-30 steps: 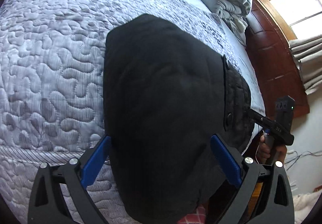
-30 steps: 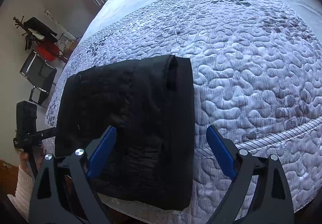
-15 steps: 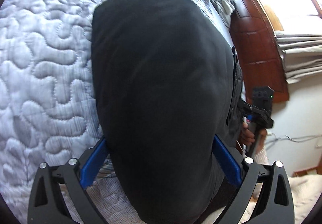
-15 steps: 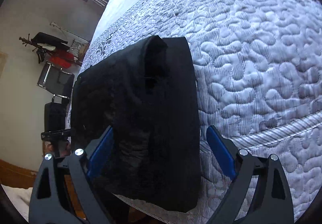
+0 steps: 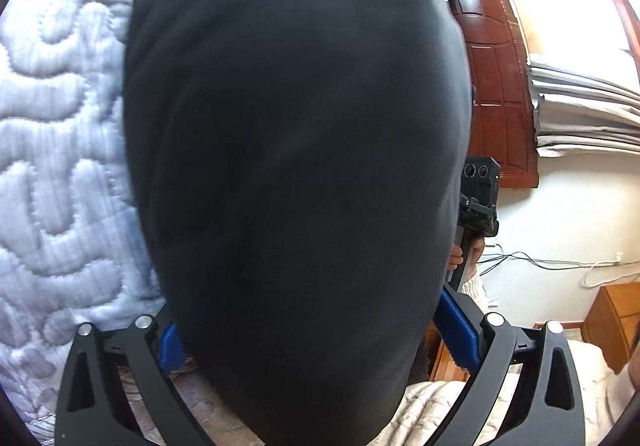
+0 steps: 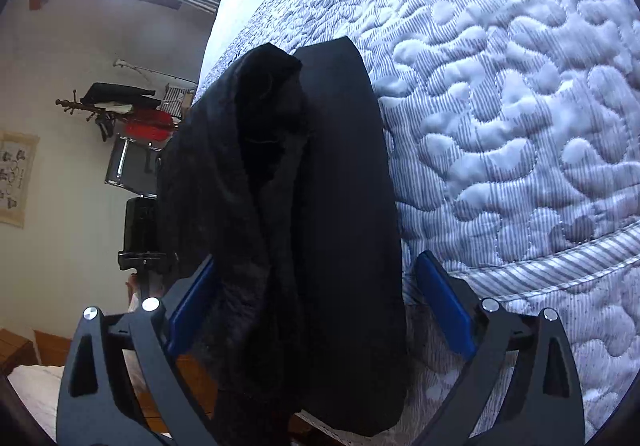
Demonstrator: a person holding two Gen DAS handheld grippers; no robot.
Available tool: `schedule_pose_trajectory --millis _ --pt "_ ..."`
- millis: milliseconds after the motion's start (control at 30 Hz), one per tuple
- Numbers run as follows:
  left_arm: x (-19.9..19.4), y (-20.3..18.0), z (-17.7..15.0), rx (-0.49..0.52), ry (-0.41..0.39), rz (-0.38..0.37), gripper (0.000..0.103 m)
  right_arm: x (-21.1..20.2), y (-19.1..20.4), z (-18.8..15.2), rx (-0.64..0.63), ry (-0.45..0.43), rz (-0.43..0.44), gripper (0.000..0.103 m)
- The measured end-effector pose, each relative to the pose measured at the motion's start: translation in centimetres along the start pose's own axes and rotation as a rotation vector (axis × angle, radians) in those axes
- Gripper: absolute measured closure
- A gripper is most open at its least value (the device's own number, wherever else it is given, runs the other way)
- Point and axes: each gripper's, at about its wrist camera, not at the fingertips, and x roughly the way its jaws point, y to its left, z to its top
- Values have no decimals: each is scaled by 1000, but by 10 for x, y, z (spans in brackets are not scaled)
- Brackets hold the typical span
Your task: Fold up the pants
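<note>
From the left wrist, the folded black fabric pants (image 5: pixel 296 165) fill the frame between the spread blue pads of the left gripper (image 5: pixel 320 342), lying on a pale grey quilted bedspread (image 5: pixel 60 165), with a reddish wooden headboard (image 5: pixel 496 85) and a white wall behind; no writing can be read. From the right wrist, the right gripper (image 6: pixel 320 310) is likewise spread wide around the pants (image 6: pixel 320 205) at the bed's edge, and a wall hanging (image 6: pixel 16 177) carries unreadable marks.

pants (image 5: pixel 296 165) blurred | left gripper (image 5: pixel 320 342) fingers (image 5: pixel 456 330) partly hidden
</note>
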Motion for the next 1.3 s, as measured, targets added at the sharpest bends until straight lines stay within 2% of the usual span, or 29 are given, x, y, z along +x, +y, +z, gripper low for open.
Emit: schedule_pose_trajectory --millis 333,467,633,800,867,967,1167,1300 --pt "10 5 6 -88 10 -52 4 0 -18 8 11 88 84 3" --pt "20 5 8 -101 20 -100 4 0 -23 12 7 123 128 3" --pt "25 6 13 -119 45 -80 4 2 -29 21 11 170 174 2" --pt "24 2 15 -124 3 -72 4 -3 -32 22 -2 168 189 5" --pt "21 1 14 -121 -25 -72 4 -9 -35 21 -7 157 183 18" --pt "17 -1 13 -119 -51 -51 6 -12 -34 11 1 138 174 27" --pt "7 -3 12 -143 -76 -26 23 -26 -19 -1 -36 94 154 53" --pt "-1 -8 10 -138 -102 -35 36 -32 -9 -7 -45 67 146 60"
